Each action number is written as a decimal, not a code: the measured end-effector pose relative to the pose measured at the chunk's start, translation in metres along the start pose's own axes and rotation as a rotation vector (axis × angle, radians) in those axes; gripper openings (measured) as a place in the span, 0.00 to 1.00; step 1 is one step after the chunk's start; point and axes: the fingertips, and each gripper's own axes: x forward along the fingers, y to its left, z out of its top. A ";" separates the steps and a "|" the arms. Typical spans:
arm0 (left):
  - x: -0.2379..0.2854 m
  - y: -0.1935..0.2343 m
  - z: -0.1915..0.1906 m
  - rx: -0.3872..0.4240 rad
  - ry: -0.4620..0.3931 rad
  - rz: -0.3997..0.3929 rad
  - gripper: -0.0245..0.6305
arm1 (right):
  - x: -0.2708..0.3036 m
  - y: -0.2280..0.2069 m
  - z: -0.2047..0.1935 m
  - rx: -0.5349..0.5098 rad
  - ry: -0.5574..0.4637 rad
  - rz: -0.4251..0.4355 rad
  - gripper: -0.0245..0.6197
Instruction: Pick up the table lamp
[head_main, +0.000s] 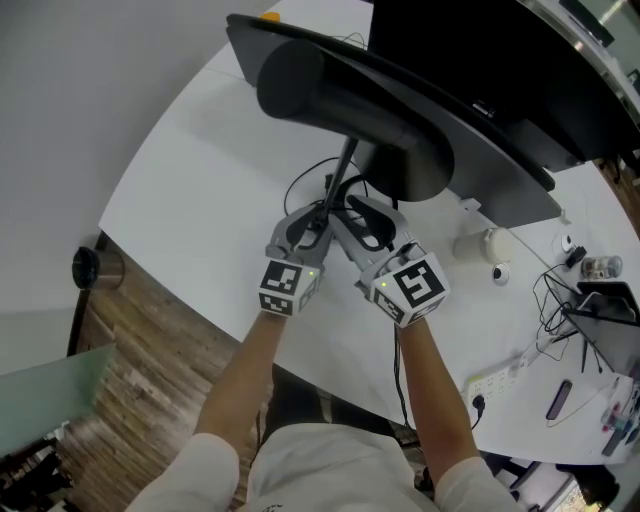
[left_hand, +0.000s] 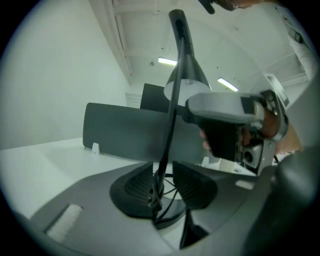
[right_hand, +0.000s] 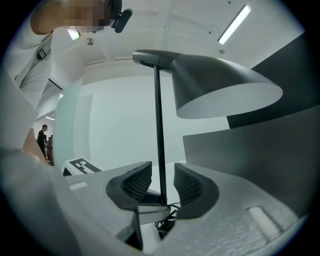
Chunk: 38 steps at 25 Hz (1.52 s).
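Table lamp (head_main: 330, 85) upright on white bench (head_main: 190, 190), long axis vertical along thin stem (right_hand: 159, 125), shade mouth angled down to side. Likely top-heavy, rigid metal, smooth stem slippery; grip stem low, near base. Left gripper (left_hand: 167, 187), right gripper (right_hand: 162, 185) both spread, stem between pads, not pinched

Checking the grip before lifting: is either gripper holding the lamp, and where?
Nothing is held. The left gripper and the right gripper both stand open, with the lamp stem between their jaws.

Table lamp (head_main: 340, 110) on table (head_main: 200, 200), panel (head_main: 490, 160) behind, left gripper (head_main: 315, 215) and right gripper (head_main: 357, 226) flanking stem
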 end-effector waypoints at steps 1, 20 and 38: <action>0.001 0.001 0.000 -0.001 -0.003 0.002 0.22 | 0.002 0.001 0.000 -0.008 0.001 0.002 0.25; 0.013 0.000 0.001 0.024 -0.038 -0.018 0.16 | 0.019 -0.001 0.014 -0.027 -0.067 0.012 0.24; 0.014 -0.002 0.002 0.013 -0.057 -0.064 0.15 | 0.024 0.003 0.029 -0.071 -0.087 0.020 0.14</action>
